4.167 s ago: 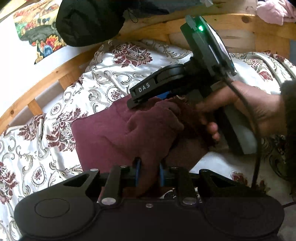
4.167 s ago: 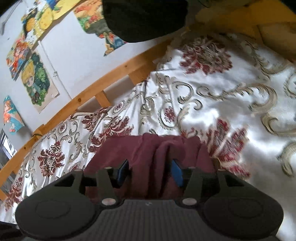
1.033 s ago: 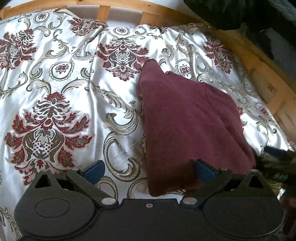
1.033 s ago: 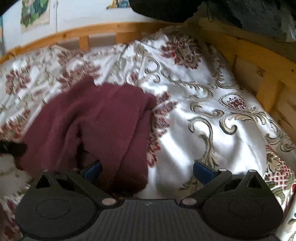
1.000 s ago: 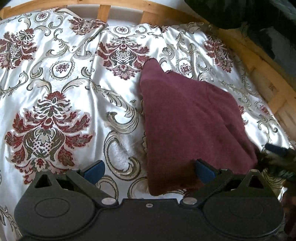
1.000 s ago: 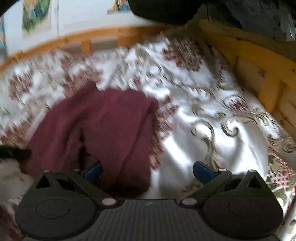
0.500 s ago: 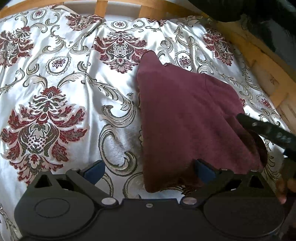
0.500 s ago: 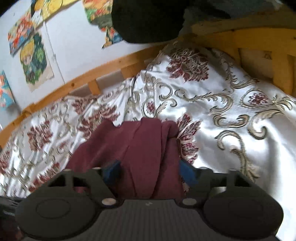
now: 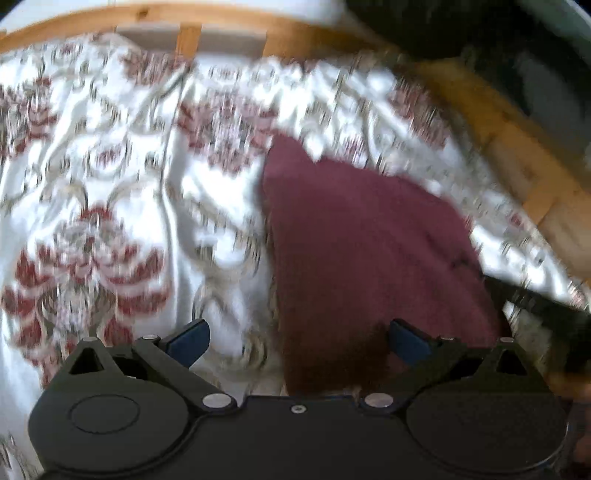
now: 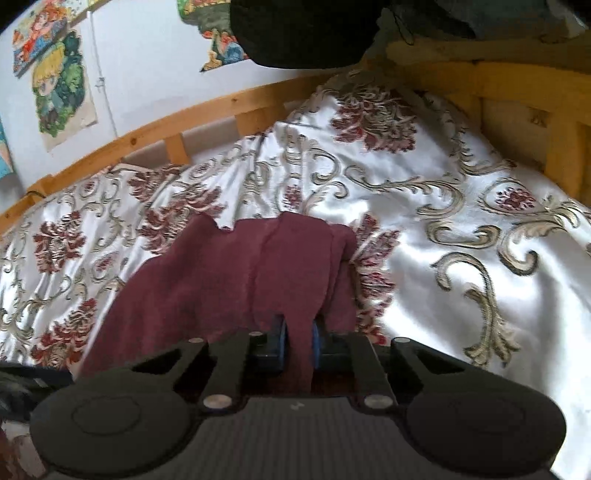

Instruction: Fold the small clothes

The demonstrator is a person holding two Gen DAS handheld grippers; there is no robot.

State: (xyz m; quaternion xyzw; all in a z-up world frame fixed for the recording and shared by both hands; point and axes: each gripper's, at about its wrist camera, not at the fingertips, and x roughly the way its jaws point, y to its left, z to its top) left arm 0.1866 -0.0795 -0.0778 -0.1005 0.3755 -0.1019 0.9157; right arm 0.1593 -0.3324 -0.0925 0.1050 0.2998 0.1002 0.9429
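A maroon garment (image 10: 236,280) lies folded on the bed's floral bedspread (image 10: 424,236), toward the corner where two wooden bed rails (image 10: 207,110) meet. In the right wrist view its far edge is ragged, with one pointed corner sticking up at the left and a rounded, bunched fold at the right. From there white spread runs open to the right as far as the yellow side rail (image 10: 554,140), and to the left along the long rail under the wall posters (image 10: 59,88).

The right tongs (image 10: 298,341) are clamped on a ridge of the maroon cloth: both blue pads press the fabric from either side, and the cloth rises in pleats away from the grip.

The left wrist view is heavily motion-blurred. The left tongs (image 9: 297,339) stand wide apart and grip nothing; the garment's (image 9: 369,251) near left edge runs down between the two blue pads, the right pad (image 9: 406,341) lying over the cloth and the left one over bare bedspread (image 9: 110,206). A wide stretch of uncovered spread lies to the left of the garment, up to the far rail (image 9: 192,22). At the right edge of this view a dark bar of the right tongs (image 9: 535,302) reaches in at the garment's side.

A dark bundle (image 10: 303,29) hangs over the bed's corner.
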